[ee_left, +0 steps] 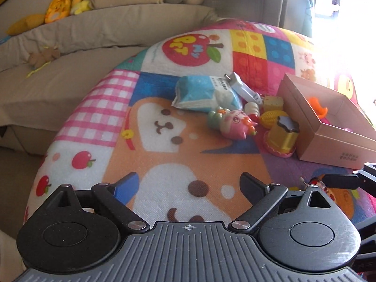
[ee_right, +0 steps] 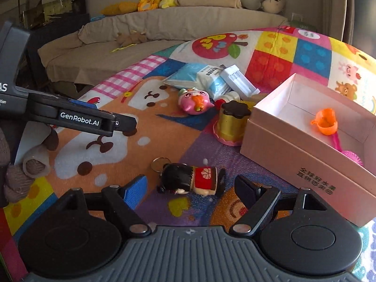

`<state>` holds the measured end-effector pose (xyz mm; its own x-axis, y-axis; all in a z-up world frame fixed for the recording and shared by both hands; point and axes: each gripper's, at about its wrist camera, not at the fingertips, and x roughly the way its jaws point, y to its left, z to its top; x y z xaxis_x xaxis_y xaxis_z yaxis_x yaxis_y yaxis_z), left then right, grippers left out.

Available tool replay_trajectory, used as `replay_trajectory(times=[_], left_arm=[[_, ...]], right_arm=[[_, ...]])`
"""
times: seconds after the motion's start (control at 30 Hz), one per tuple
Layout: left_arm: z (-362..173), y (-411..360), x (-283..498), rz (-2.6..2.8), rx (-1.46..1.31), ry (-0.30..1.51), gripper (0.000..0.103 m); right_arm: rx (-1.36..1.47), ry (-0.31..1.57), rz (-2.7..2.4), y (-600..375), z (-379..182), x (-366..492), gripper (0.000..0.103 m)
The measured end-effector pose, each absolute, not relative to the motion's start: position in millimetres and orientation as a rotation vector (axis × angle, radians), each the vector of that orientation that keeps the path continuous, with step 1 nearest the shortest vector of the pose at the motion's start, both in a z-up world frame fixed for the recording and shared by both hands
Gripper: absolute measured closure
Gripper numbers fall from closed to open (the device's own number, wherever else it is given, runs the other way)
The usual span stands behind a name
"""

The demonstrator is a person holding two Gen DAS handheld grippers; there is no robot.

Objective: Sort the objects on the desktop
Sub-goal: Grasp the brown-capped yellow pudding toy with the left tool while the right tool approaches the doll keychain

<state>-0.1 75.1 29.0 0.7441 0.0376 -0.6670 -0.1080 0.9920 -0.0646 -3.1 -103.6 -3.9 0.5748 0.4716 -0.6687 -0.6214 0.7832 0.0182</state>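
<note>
Left wrist view: left claw [ee_left: 189,185] nearest, jaws wide apart, nothing between them, above patterned mat [ee_left: 164,155]. Toy pile well ahead: pink pig toy [ee_left: 236,124], blue pouch [ee_left: 202,92], gold cup [ee_left: 283,137] beside pink box [ee_left: 329,127].

Right wrist view: right claw [ee_right: 191,189] released, jaws spread. Doll keychain [ee_right: 188,178] lies on mat just ahead of fingertips, between them, untouched by pads. Pink box [ee_right: 293,150] right of doll, orange scoop [ee_right: 325,121] inside. Left claw [ee_right: 127,123] reaches in from left, empty.

Doll keychain [ee_right: 188,179] — black hair, red dress — lies on its side just beside the pink box [ee_right: 291,150], outside it.
</note>
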Motion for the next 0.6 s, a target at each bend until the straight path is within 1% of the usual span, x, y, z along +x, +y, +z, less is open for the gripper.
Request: replay_trajectory(times=[0.2,0.23,0.3,0.37,0.43,0.47,0.5,0.6], left_arm=[[33.4,51.9,9.7,0.0,-0.062,0.691,0.006],[34.0,44.6,13.4,-0.025,-0.047,0.677,0.006],[34.3,29.3,21.2,-0.068,-0.01,0.648,0.006],[32.9,11.3,31.6,-0.109,0.044,0.614,0.007],[29.8,-2.6,45.7,-0.135,0.084,0.601,0.017],[28.1,-7.2,53.6,-0.142,0.088,0.61,0.028],[26.6,-9.8,60.9,-0.152,0.082,0.62,0.034],[22.9,-14.0,77.6,-0.209,0.061,0.638,0.034]], right_arm=[[-0.219,0.702,0.6,-110.2,-6.3,4.6,0.022],[-0.226,0.69,0.582,-115.1,-5.5,2.4,0.026],[-0.255,0.668,0.535,-126.5,-5.7,-1.8,0.029],[-0.248,0.672,0.489,-141.0,-6.5,-4.0,0.029],[-0.197,0.692,0.463,-160.1,-5.6,-5.9,0.029],[-0.175,0.696,0.451,-167.9,-5.2,-7.2,0.029],[-0.155,0.697,0.436,-175.5,-5.3,-8.7,0.028],[-0.129,0.686,0.398,-189.5,-6.5,-13.4,0.026]])
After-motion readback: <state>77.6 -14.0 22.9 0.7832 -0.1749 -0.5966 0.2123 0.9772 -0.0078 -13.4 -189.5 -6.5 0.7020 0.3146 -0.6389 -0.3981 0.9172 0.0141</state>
